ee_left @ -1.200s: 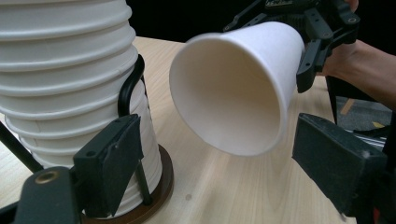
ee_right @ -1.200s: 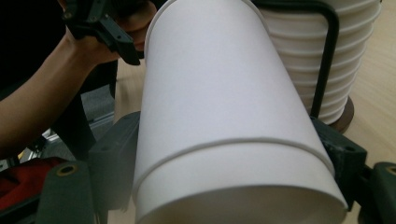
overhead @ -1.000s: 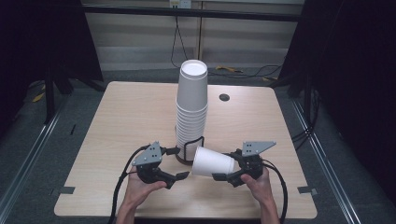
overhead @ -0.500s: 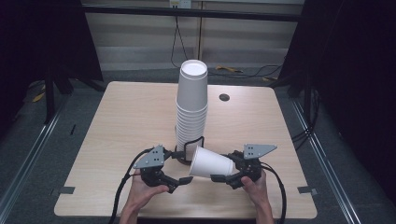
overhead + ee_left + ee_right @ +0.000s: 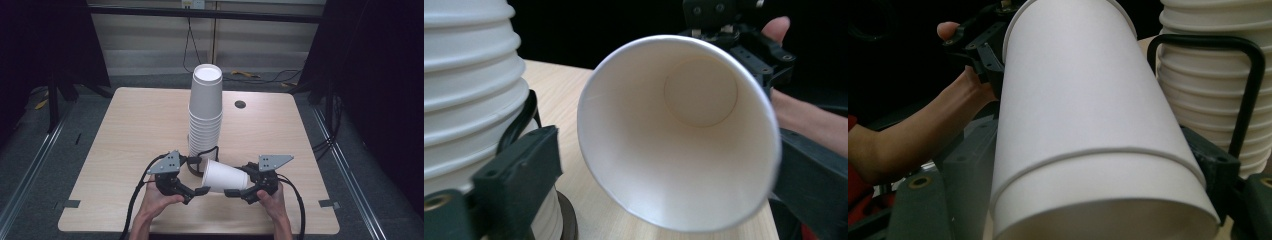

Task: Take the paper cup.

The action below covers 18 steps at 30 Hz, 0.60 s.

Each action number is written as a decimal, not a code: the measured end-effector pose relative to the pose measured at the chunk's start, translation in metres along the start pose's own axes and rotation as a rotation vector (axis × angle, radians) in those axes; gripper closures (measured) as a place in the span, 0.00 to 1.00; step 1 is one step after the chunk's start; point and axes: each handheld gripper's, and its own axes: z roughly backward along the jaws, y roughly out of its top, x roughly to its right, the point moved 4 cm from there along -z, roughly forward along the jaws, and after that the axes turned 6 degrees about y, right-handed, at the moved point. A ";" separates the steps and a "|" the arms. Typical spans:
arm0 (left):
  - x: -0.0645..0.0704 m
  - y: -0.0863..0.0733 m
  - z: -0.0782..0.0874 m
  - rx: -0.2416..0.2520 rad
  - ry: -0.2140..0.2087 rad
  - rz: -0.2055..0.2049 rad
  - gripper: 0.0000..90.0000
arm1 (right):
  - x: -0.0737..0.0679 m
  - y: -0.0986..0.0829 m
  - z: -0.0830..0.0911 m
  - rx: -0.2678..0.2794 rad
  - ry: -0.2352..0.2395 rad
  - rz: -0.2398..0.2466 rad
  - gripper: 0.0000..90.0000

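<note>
A tall stack of white paper cups (image 5: 205, 115) stands upside down at the table's middle. In front of it a single white paper cup (image 5: 225, 176) lies on its side in the air, mouth toward the left. My right gripper (image 5: 235, 181) is shut on its base end, with a jaw on each side of the cup (image 5: 1083, 125). My left gripper (image 5: 201, 175) is open at the cup's mouth. Its jaws stand apart on either side of the rim, and the cup's inside (image 5: 684, 140) faces its camera. The stack (image 5: 469, 90) rises right beside the left jaw.
A black wire loop (image 5: 1248, 100) and a dark ring (image 5: 195, 172) sit at the stack's base. A small round black grommet (image 5: 240, 104) lies at the back right of the wooden table (image 5: 125, 130). Dark frames and cables surround the table.
Both hands have shifted slightly, and the left gripper's jaws have come closer to the cup's mouth. The right gripper keeps hold of the cup.
</note>
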 end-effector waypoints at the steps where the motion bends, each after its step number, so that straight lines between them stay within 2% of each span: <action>1: 0.000 0.001 -0.001 -0.006 -0.004 -0.005 0.03 | 0.000 0.000 -0.001 -0.004 0.000 0.004 0.25; 4: 0.000 0.001 -0.006 -0.017 -0.005 -0.001 0.01 | 0.000 0.001 -0.002 -0.011 -0.004 0.006 0.25; 6: 0.000 0.000 -0.009 -0.033 -0.022 0.001 0.00 | -0.001 0.000 -0.003 -0.013 0.001 0.005 0.25; 12: 0.001 0.000 -0.015 -0.027 -0.058 0.021 0.00 | -0.001 0.001 -0.006 -0.022 0.010 0.010 0.25; 17: 0.002 0.001 -0.018 -0.018 -0.097 0.025 0.04 | -0.002 0.001 -0.006 -0.024 0.018 0.015 0.25; 18: 0.002 0.001 -0.019 -0.027 -0.093 0.021 0.04 | -0.002 0.002 -0.007 -0.025 0.017 0.017 0.25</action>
